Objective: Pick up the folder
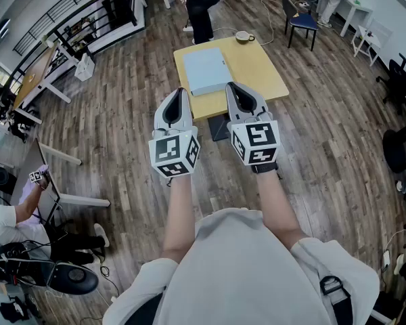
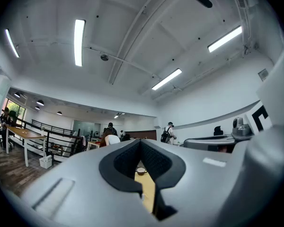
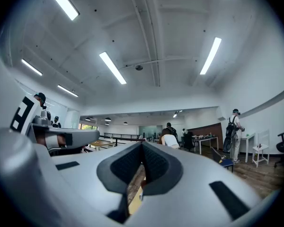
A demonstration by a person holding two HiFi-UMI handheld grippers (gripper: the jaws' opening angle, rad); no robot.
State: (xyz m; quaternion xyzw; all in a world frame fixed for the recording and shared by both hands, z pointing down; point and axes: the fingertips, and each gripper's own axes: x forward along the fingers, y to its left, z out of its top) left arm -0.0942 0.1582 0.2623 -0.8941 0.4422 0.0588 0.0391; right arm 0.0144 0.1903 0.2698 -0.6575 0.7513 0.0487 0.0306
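Lying whole in head view only: folder (image 1: 206, 70)

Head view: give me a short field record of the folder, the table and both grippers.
folder: light blue, lying flat on the table, untouched
table: yellow top, cup at its far edge
left gripper: jaws together, empty, in the air, clear of the folder
right gripper: jaws together, empty, beside the left one
task state: folder not yet picked up
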